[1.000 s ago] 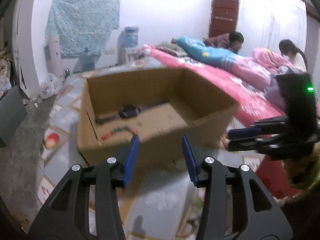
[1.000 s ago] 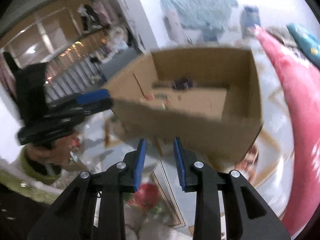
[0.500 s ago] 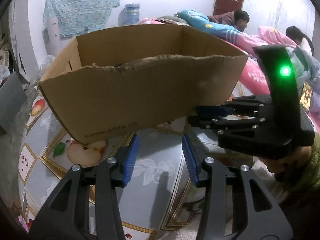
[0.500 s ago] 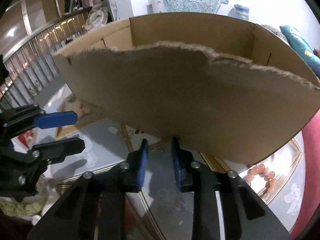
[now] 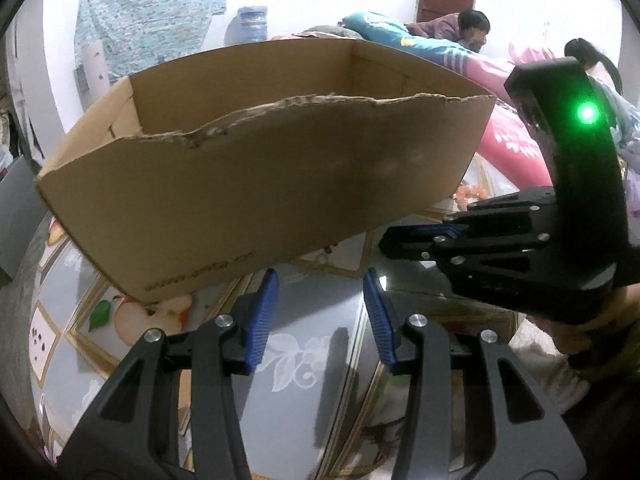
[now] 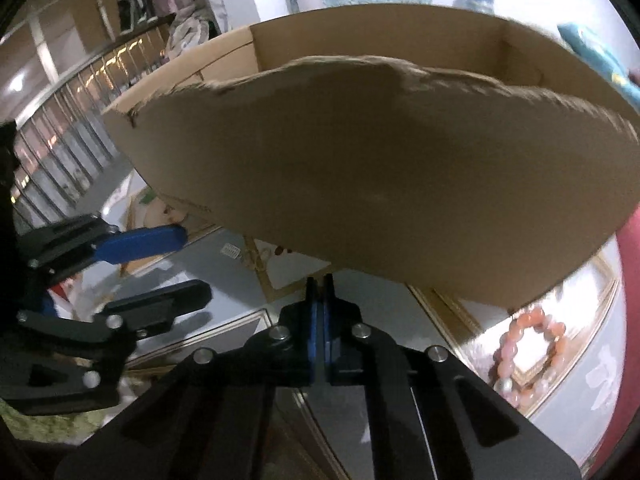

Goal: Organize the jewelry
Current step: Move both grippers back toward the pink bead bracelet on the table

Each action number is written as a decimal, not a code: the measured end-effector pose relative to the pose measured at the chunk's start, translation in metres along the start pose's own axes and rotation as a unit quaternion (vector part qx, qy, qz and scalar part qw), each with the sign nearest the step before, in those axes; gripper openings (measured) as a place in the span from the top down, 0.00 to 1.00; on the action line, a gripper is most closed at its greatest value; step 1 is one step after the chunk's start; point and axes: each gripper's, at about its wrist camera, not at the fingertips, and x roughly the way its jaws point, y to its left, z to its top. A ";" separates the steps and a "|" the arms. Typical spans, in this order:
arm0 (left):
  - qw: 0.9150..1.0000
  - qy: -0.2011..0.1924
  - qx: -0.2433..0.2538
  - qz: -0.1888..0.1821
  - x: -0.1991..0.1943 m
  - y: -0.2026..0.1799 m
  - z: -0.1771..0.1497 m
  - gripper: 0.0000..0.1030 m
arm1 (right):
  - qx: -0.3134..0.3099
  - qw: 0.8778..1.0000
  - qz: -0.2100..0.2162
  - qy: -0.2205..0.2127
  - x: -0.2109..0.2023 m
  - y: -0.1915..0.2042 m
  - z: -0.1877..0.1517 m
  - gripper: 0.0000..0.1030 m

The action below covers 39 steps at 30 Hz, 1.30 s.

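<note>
Patterned floor mat (image 5: pixel 304 344), cardboard box (image 5: pixel 256 184) — faint "www" print, rest illegible.

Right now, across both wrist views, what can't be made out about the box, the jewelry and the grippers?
- Contents of the cardboard box: hidden in both views by its torn near wall.
- Pink bead bracelet: clear in the right wrist view; in the left wrist view only an orange blur past the box corner.
- Right gripper: shut, nothing visible between its pads.
- Left gripper: jaws closing, nothing between them.

Brown box (image 5: pixel 260 184), pink-orange bead bracelet (image 6: pixel 532 356)
</note>
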 end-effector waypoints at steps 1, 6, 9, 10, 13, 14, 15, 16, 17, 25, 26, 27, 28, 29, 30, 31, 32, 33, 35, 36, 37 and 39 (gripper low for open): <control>1.000 0.001 0.002 -0.003 0.002 -0.002 0.001 0.66 | 0.005 1.000 0.001 0.001 -0.002 -0.002 -0.002 0.97; 1.000 0.012 0.012 -0.009 0.014 -0.004 0.005 0.78 | 0.031 0.999 0.013 0.010 -0.005 -0.011 -0.007 0.97; 1.000 0.015 0.022 -0.006 0.019 -0.005 0.010 0.79 | 0.039 0.999 0.018 0.010 -0.006 -0.014 -0.010 0.97; 1.000 0.016 0.024 -0.005 0.021 -0.005 0.011 0.79 | 0.041 0.999 0.020 0.009 -0.006 -0.014 -0.010 0.97; 0.999 0.022 0.026 -0.010 0.028 -0.004 0.015 0.79 | 0.042 0.999 0.022 0.008 -0.006 -0.015 -0.010 0.97; 0.999 0.024 0.026 -0.014 0.029 -0.003 0.017 0.79 | 0.043 0.999 0.023 0.008 -0.006 -0.015 -0.010 0.97; 0.999 0.027 0.028 -0.022 0.031 -0.004 0.018 0.79 | 0.044 0.999 0.025 0.008 -0.007 -0.016 -0.011 0.97; 0.999 0.032 0.029 -0.031 0.033 -0.006 0.017 0.79 | 0.045 0.999 0.026 0.008 -0.008 -0.017 -0.011 0.97; 0.998 0.042 0.029 -0.039 0.036 -0.007 0.016 0.79 | 0.047 0.998 0.028 0.007 -0.008 -0.018 -0.011 0.97; 0.996 0.050 0.012 -0.076 0.029 -0.011 0.008 0.80 | 0.052 0.998 0.035 0.006 -0.008 -0.020 -0.013 0.97; 0.995 0.053 0.009 -0.080 0.027 -0.010 0.008 0.80 | 0.053 0.998 0.036 0.006 -0.008 -0.020 -0.012 0.97; 0.995 0.051 0.010 -0.079 0.026 -0.010 0.008 0.80 | 0.053 0.998 0.036 0.006 -0.011 -0.024 -0.014 0.98; 0.996 0.046 0.014 -0.074 0.023 -0.010 0.008 0.80 | 0.053 0.998 0.037 0.006 -0.012 -0.024 -0.014 0.98; 0.996 0.043 0.017 -0.071 0.023 -0.011 0.009 0.80 | 0.053 0.998 0.037 0.006 -0.012 -0.025 -0.014 0.97; 0.997 0.036 0.022 -0.064 0.021 -0.012 0.011 0.80 | 0.054 0.998 0.037 0.005 -0.012 -0.026 -0.015 0.97; 0.997 0.031 0.024 -0.059 0.019 -0.011 0.012 0.80 | 0.054 0.998 0.037 0.005 -0.013 -0.026 -0.015 0.97; 0.998 0.028 0.025 -0.054 0.020 -0.011 0.015 0.80 | 0.054 0.998 0.037 0.005 -0.013 -0.026 -0.015 0.97; 0.998 0.026 0.027 -0.048 0.021 -0.010 0.017 0.80 | 0.054 0.998 0.037 0.005 -0.013 -0.026 -0.015 0.97; 0.998 0.027 0.027 -0.040 0.025 -0.007 0.019 0.80 | 0.054 0.998 0.037 0.005 -0.013 -0.026 -0.015 0.97; 0.998 0.030 0.025 -0.039 0.028 -0.005 0.019 0.80 | 0.054 0.998 0.036 0.005 -0.013 -0.025 -0.015 0.97; 0.998 0.036 0.022 -0.042 0.031 -0.003 0.019 0.80 | 0.054 0.998 0.036 0.005 -0.013 -0.025 -0.015 0.97; 0.998 0.038 0.014 -0.053 0.032 0.000 0.017 0.79 | 0.054 0.998 0.036 0.005 -0.014 -0.026 -0.015 0.97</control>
